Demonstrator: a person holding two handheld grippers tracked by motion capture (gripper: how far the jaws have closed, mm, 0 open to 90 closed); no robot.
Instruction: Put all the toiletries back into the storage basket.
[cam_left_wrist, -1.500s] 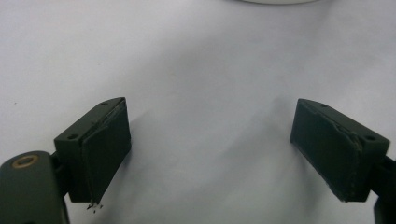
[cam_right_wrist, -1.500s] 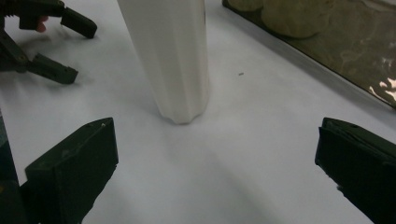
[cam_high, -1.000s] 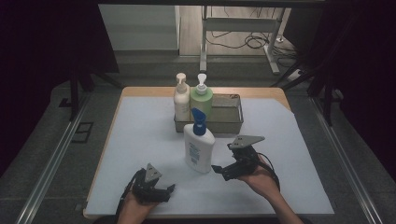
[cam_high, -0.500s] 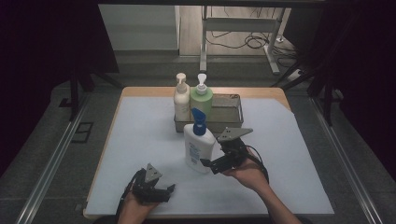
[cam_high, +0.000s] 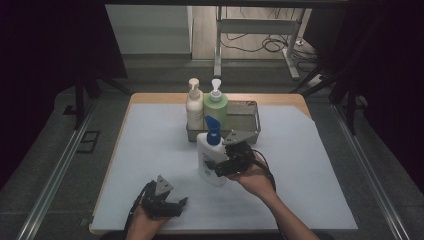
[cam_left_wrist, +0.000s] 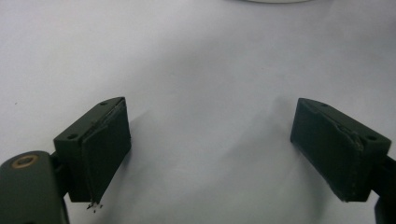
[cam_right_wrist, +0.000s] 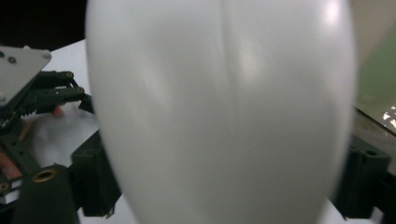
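The white plastic pump bottle with a blue nozzle (cam_high: 210, 157) is stood upright on the white-covered table (cam_high: 320, 190), just in front of the grey metal tray (cam_high: 250, 120), which is taken as landmark. The right gripper (cam_high: 220, 167) is brought in from the bottle's right side, its jaws set around the bottle's lower body; in the right gripper view the bottle (cam_right_wrist: 219, 107) is seen between both jaws, which have just been closing, pads near the sides but a firm pinch cannot be confirmed. The bottle's long axis is vertical, crossed level by the jaws. The left gripper (cam_high: 167, 207) is held spread and empty, well apart, nearer the table's front edge. A cream pump bottle (cam_high: 194, 106) and a green one (cam_high: 216, 106) are stood in the tray.
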